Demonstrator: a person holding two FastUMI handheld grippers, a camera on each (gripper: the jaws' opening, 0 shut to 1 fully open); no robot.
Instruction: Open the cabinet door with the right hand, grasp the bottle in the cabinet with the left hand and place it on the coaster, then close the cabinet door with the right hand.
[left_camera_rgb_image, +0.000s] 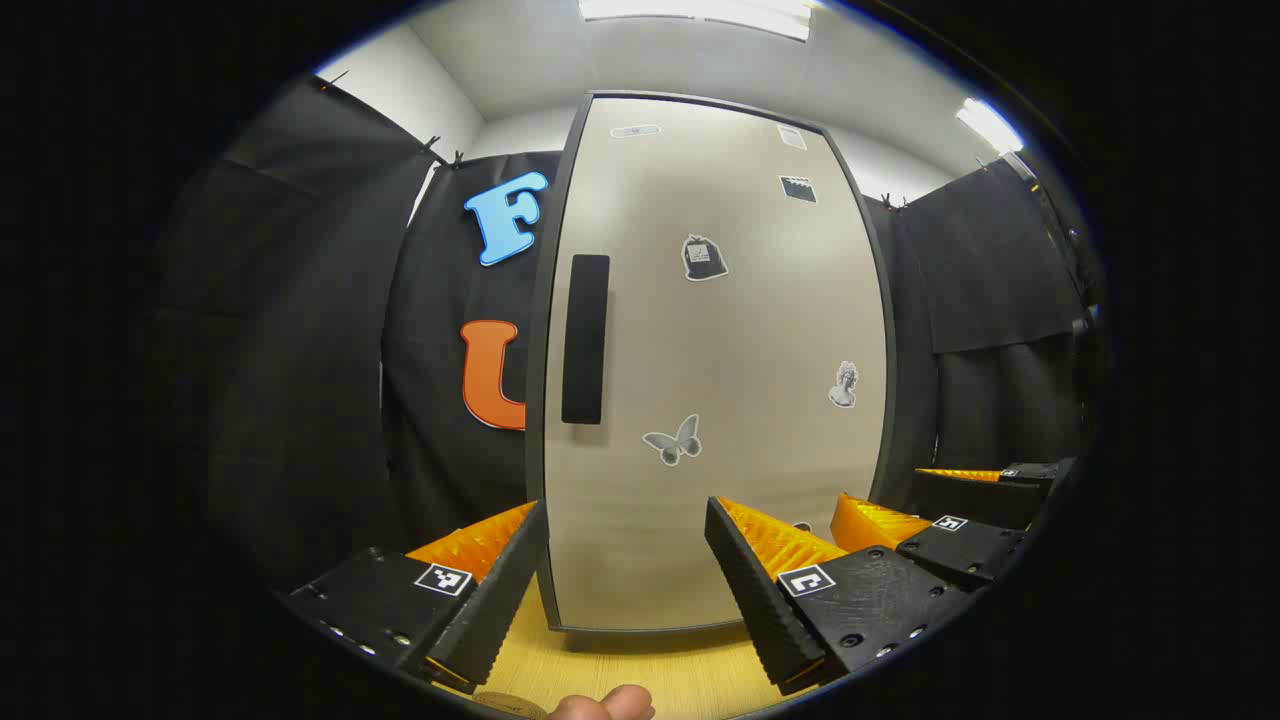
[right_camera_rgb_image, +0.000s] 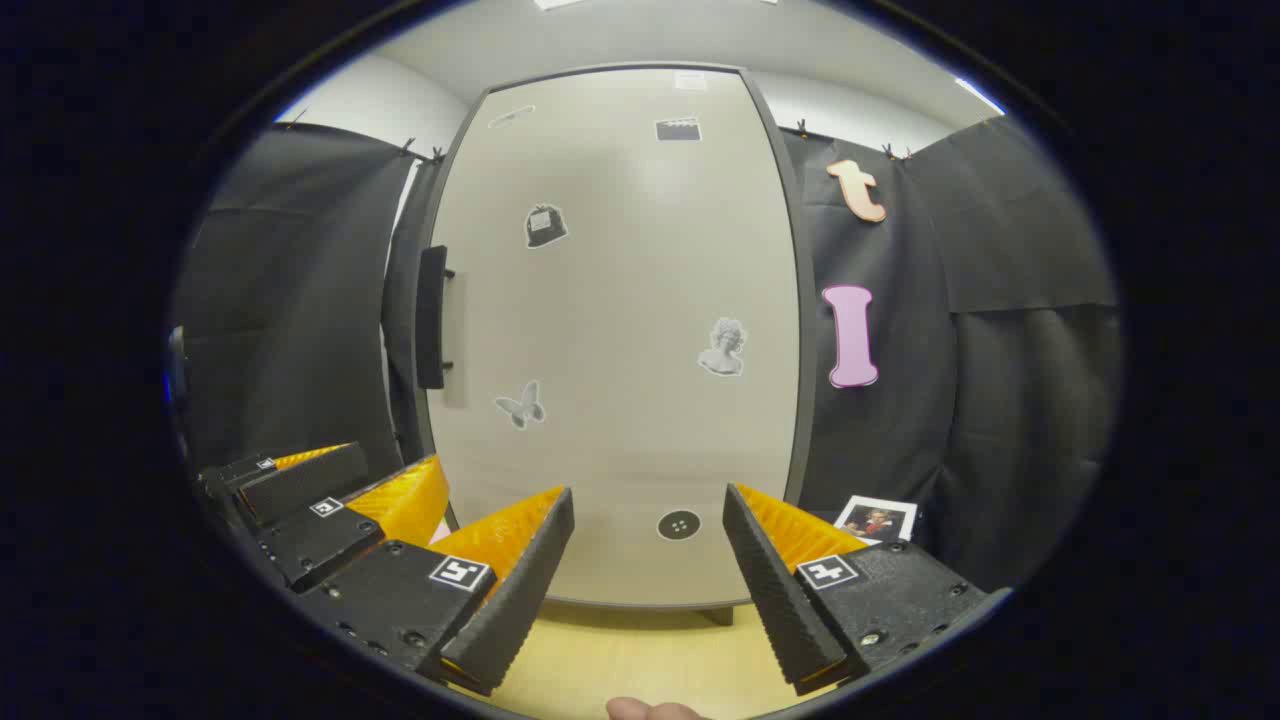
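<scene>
Starting step 1, door not opened | cabinet door (right_camera_rgb_image: 610, 330) is closed, bottle likely hidden behind it | right gripper (right_camera_rgb_image: 648, 560) and left gripper (left_camera_rgb_image: 625, 570) both spread apart, holding nothing | next: right gripper must reach the handle (right_camera_rgb_image: 432, 318) and pull.

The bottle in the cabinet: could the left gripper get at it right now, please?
Probably not: the cabinet door is shut, so it blocks the way. The left gripper is open in front of the door.

The cabinet door (left_camera_rgb_image: 715, 370) stands closed on the table (left_camera_rgb_image: 640, 665), handle (left_camera_rgb_image: 586, 338) at its left.
</scene>
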